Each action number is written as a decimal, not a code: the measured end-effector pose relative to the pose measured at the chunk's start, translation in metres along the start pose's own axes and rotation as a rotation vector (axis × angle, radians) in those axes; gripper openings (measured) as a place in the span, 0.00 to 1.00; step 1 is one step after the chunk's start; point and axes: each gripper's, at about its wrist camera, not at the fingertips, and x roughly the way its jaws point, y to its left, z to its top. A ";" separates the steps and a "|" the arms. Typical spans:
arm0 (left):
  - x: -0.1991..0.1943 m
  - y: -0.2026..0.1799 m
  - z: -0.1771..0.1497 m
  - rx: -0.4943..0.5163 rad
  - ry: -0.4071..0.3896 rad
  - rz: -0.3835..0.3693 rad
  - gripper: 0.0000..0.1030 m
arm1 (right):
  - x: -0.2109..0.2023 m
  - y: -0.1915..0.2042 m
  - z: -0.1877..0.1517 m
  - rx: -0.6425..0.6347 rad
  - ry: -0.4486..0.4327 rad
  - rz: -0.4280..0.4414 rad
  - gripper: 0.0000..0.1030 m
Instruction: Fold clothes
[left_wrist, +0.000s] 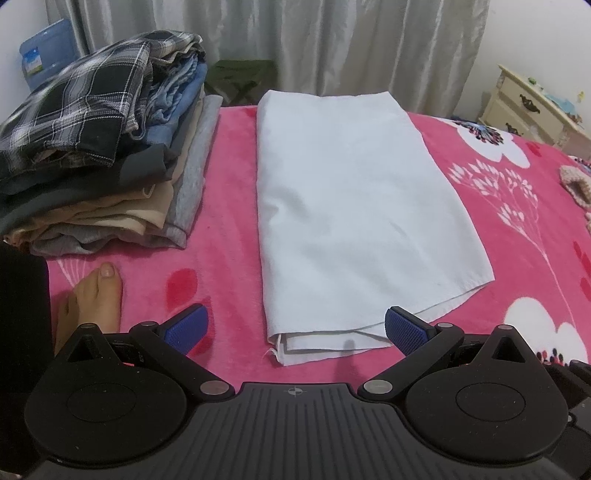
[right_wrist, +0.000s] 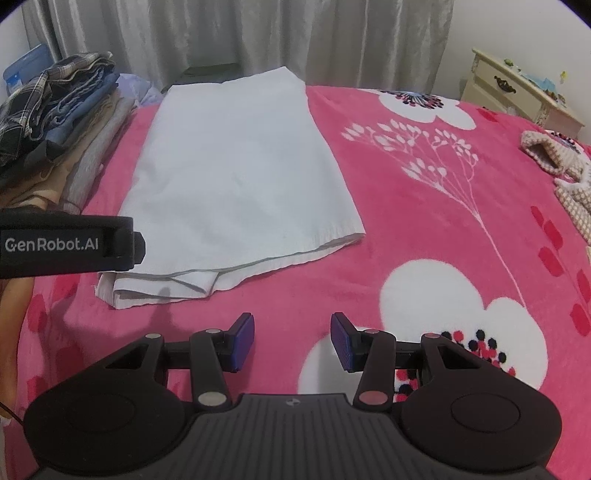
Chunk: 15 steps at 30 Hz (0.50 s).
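A white garment (left_wrist: 351, 206), folded into a long strip, lies flat on the pink flowered blanket (left_wrist: 229, 206); it also shows in the right wrist view (right_wrist: 236, 177). My left gripper (left_wrist: 295, 328) is wide open and empty, with its fingers on either side of the garment's near end. Its black body shows at the left of the right wrist view (right_wrist: 70, 243). My right gripper (right_wrist: 291, 343) is open and empty above the blanket (right_wrist: 424, 221), in front of and to the right of the garment's near edge.
A pile of folded clothes (left_wrist: 96, 155), plaid on top, sits at the left (right_wrist: 55, 122). A bare foot (left_wrist: 96, 295) rests by the pile. A knitted item (right_wrist: 554, 166) lies at the right. A cream nightstand (right_wrist: 517, 96), curtains and a blue water jug (left_wrist: 48, 51) stand behind.
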 end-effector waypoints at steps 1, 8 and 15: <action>0.000 0.000 0.000 -0.002 0.000 0.000 1.00 | 0.000 0.000 0.001 0.000 0.000 -0.001 0.47; 0.001 0.002 0.001 -0.008 0.001 0.002 1.00 | 0.001 0.000 0.005 0.002 -0.005 -0.001 0.47; 0.002 0.002 0.002 -0.003 0.002 -0.001 1.00 | 0.002 0.000 0.006 0.003 -0.001 -0.001 0.47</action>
